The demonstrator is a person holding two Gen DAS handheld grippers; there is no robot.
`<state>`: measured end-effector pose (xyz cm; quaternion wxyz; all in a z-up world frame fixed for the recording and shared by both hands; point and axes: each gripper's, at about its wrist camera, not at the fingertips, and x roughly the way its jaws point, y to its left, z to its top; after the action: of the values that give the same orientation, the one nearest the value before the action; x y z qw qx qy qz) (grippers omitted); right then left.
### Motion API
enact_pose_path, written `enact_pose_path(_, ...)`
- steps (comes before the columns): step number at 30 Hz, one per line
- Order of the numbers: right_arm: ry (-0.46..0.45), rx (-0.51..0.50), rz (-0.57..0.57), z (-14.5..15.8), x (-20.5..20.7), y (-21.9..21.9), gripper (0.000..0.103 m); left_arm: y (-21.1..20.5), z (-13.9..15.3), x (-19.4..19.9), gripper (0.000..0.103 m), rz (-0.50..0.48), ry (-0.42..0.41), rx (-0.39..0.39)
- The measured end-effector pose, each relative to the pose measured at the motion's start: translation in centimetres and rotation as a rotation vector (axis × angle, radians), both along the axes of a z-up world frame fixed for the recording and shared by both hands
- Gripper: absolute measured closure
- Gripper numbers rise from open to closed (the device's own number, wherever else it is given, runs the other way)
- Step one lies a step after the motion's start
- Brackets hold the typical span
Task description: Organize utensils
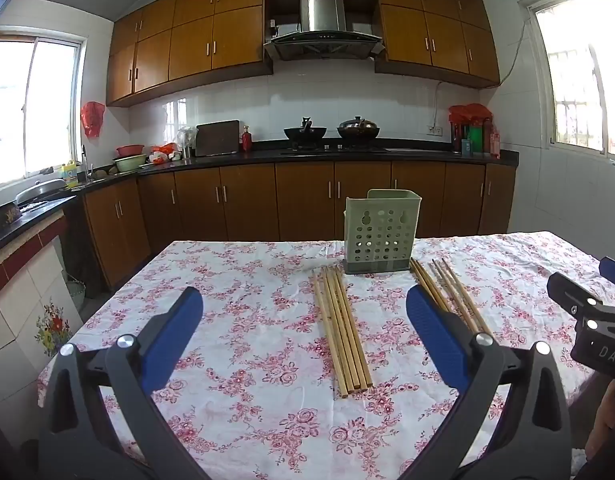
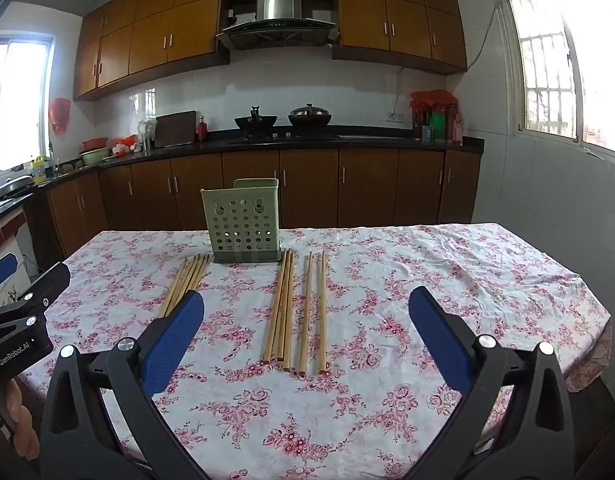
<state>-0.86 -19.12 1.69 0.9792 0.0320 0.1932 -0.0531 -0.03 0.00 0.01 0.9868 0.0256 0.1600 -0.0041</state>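
Observation:
A pale green perforated utensil holder [image 1: 381, 230] [image 2: 243, 220] stands upright near the far edge of the table. Two groups of wooden chopsticks lie flat in front of it. The left bundle [image 1: 341, 330] [image 2: 185, 282] lies left of the holder's front. The right group [image 1: 451, 296] [image 2: 297, 312] lies partly spread. My left gripper [image 1: 305, 312] hovers open over the near table, empty, with the left bundle between its blue fingers' lines of sight. My right gripper [image 2: 307, 312] is open and empty too, framing the right group from behind.
The table wears a white cloth with pink flowers [image 1: 243, 360] [image 2: 407, 280]. Behind it run dark counters and brown cabinets [image 1: 303, 196], with two woks on a stove [image 1: 331, 132]. The other gripper shows at each view's side edge [image 1: 587, 320] [image 2: 23, 312].

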Motion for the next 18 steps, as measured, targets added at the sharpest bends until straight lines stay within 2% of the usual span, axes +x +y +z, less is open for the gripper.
enact_pose_path(18,0.0,0.004,0.0,-0.03,-0.03,-0.03,0.002,0.02,-0.01,0.05,0.004,0.0,0.01,-0.005)
